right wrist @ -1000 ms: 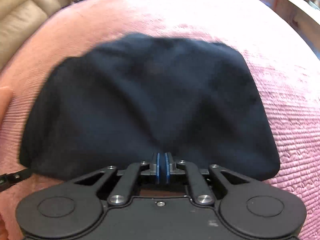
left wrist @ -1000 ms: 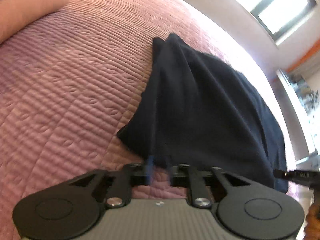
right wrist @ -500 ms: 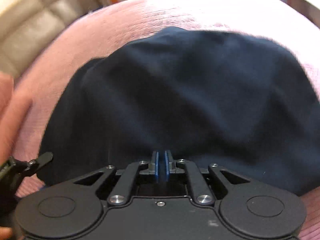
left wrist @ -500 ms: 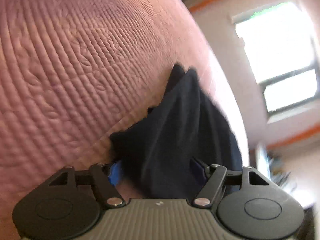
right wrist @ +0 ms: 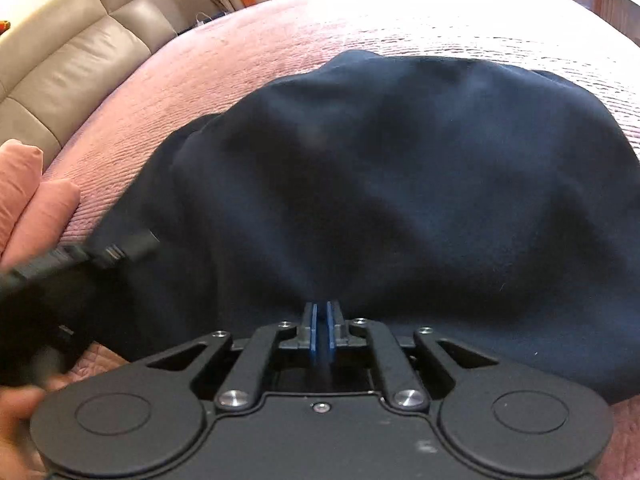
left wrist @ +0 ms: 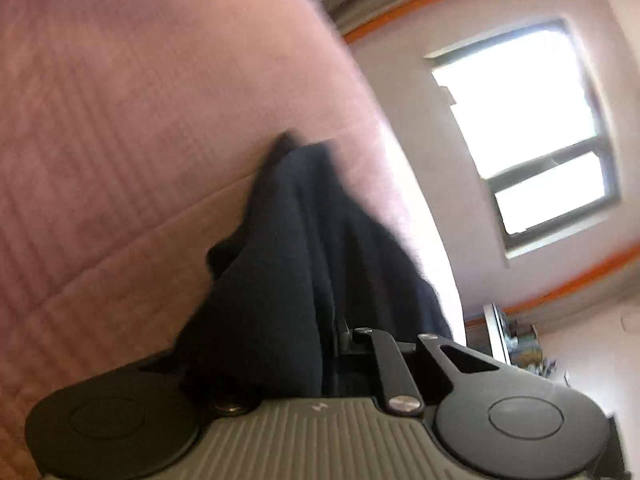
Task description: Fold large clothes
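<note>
Pink quilted bedspread [right wrist: 360, 28] carries the dark navy garment [right wrist: 400, 184], whose near hem the right gripper [right wrist: 320, 314] pinches with jaws closed, while the left gripper [left wrist: 320, 344] has cloth draped over it, its jaw state unreadable, seemingly to lift that corner for folding.

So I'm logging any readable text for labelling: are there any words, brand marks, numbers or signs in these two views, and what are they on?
No readable text in either view.
Small pale mark on the left gripper's grey ribbed body: too small and blurred to read.
Dark garment: no label or print showing.
Pink quilted bedspread: stitching only.
Cluttered shelf under the window: too blurred to read.
Right gripper: no markings.
</note>
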`<state>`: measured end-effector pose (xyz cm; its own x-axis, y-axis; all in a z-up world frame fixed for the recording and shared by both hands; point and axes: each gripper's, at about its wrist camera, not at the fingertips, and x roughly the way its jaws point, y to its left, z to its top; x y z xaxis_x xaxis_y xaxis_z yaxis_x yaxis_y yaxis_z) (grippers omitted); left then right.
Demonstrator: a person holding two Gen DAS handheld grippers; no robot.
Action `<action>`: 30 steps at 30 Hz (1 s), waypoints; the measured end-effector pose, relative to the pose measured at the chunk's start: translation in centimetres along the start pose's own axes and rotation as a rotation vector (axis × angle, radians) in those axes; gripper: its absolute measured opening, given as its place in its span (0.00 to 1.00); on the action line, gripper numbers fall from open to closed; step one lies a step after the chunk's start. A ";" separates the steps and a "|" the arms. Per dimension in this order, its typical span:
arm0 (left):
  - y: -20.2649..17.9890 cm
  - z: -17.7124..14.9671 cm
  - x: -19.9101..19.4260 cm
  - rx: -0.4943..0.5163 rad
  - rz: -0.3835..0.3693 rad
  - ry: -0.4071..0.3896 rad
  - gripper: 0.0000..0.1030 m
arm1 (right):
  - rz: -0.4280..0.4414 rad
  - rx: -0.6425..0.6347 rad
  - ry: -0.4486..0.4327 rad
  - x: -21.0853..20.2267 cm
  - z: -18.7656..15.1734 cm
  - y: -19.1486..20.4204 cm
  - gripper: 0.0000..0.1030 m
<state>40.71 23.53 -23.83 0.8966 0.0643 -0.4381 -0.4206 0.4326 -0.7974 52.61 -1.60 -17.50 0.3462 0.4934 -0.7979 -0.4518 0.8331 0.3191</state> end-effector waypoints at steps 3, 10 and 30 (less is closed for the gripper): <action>-4.8 0.4 0.1 0.153 -0.075 -0.002 0.12 | 0.059 0.103 0.010 0.1 0.2 -2.1 0.00; -17.9 -4.9 2.8 0.587 -0.269 0.128 0.12 | 0.183 0.208 -0.017 -0.4 -0.3 -5.1 0.00; -24.5 -23.9 13.1 1.097 -0.239 0.553 0.30 | -0.318 0.123 -0.305 -13.6 2.9 -26.3 0.15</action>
<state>59.48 -7.70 -19.99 0.6451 -0.3901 -0.6571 0.3196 0.9188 -0.2317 62.20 -29.43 -13.56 0.6867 0.2440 -0.6848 -0.1895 0.9695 0.1554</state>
